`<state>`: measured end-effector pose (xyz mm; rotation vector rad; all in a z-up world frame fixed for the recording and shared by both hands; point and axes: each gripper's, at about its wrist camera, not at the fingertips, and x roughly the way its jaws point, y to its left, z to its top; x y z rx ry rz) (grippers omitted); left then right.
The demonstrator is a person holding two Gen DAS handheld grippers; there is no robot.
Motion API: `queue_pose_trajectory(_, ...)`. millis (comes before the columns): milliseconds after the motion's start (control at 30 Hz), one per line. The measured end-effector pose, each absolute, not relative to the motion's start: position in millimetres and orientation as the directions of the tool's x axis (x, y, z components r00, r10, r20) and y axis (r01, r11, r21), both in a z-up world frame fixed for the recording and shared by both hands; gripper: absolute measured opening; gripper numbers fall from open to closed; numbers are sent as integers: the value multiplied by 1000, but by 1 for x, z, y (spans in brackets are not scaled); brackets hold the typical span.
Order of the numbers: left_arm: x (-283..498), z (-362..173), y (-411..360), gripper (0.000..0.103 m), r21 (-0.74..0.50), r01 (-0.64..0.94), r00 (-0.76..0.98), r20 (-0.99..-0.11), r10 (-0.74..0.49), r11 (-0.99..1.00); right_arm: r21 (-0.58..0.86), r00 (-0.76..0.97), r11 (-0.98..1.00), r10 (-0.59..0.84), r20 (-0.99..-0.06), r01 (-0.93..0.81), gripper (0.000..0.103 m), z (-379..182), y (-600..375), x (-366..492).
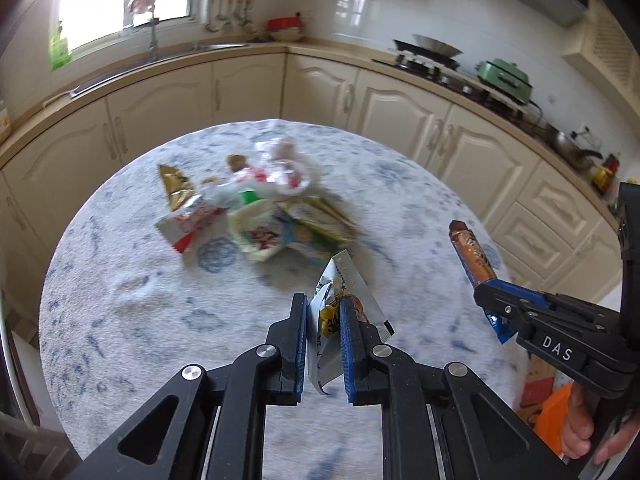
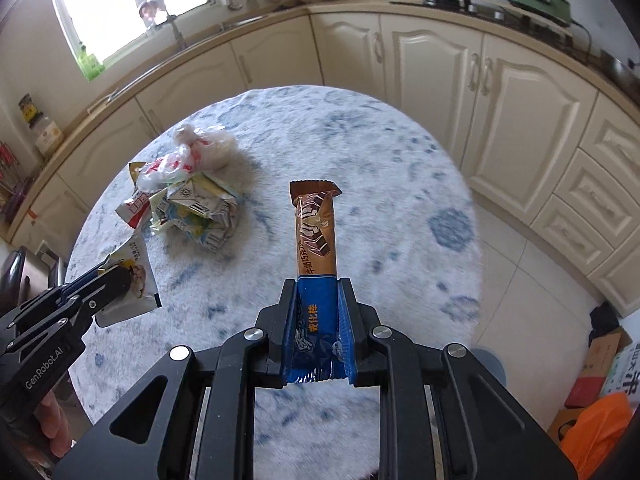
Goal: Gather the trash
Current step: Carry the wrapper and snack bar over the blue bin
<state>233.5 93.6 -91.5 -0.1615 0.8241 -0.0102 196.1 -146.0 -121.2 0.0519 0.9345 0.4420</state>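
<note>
My left gripper (image 1: 323, 308) is shut on a white snack packet (image 1: 340, 280) and holds it above the round table (image 1: 120, 300). It also shows in the right wrist view (image 2: 132, 268). My right gripper (image 2: 318, 292) is shut on a long brown and blue wafer bar wrapper (image 2: 316, 232), which sticks out forward above the table; it also shows in the left wrist view (image 1: 472, 252). A pile of wrappers and a knotted plastic bag (image 1: 260, 200) lies on the far side of the table, also visible in the right wrist view (image 2: 188, 192).
The table has a white and blue fuzzy cover (image 2: 400, 200). Cream kitchen cabinets (image 2: 500, 100) curve around behind it. An orange bag (image 2: 592, 428) and cardboard boxes (image 2: 604, 352) sit on the tiled floor at the right.
</note>
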Motion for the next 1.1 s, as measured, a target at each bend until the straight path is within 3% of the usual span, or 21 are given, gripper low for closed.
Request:
queue_pose_trajectory(500,240,-98,-63,11,-58,273,604,-767,-218,960,296,564,951,295,-771,-93,19,-145,-293,143)
queue_pose_trajectory(1100,292,-158,-234,11,-43,567,384,-870,-310,823,306,523,906,117,-844,291,19,-206,-441,109)
